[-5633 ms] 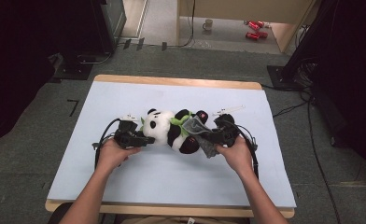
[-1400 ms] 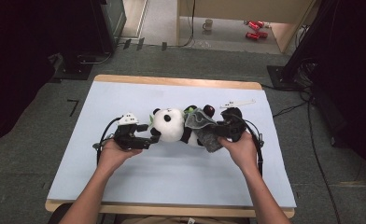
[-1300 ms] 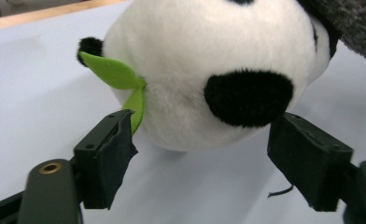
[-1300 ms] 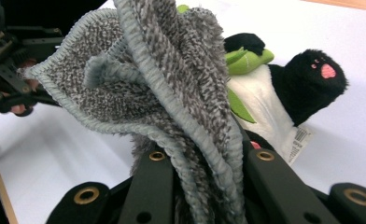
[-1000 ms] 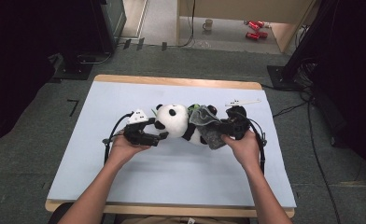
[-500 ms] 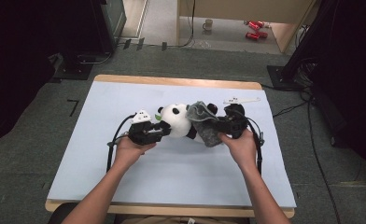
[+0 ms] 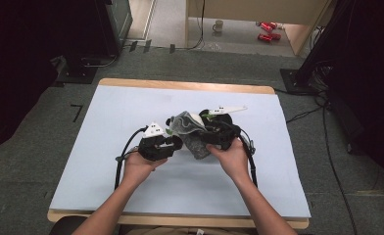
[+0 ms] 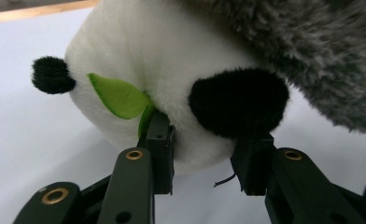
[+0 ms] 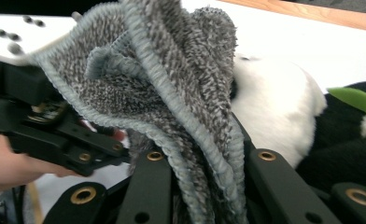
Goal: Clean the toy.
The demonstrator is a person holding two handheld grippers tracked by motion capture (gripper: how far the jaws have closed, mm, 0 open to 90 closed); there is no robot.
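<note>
A panda plush (image 7: 197,118) lies mid-table, half covered by a grey fluffy cloth (image 7: 184,125). My left gripper (image 7: 173,142) is at the plush's left. In the left gripper view its jaws have just been closing, and the left gripper (image 8: 204,150) now pinches the underside of the white head (image 8: 172,60) beside a black patch and a green leaf (image 8: 118,95). My right gripper (image 7: 207,140) comes in from the right. In the right gripper view the right gripper (image 9: 202,158) is shut on the bunched cloth (image 9: 172,84), which drapes over the panda (image 9: 274,107).
The pale mat (image 7: 131,107) covers a wooden-edged table (image 7: 180,85). Cables trail from both grippers toward the person. On the floor beyond stand a mug (image 7: 219,25), red cans (image 7: 265,30) and dark equipment at both sides.
My left gripper moved right to the panda and closed on its head. The right gripper swept the cloth leftward over the plush's head.
</note>
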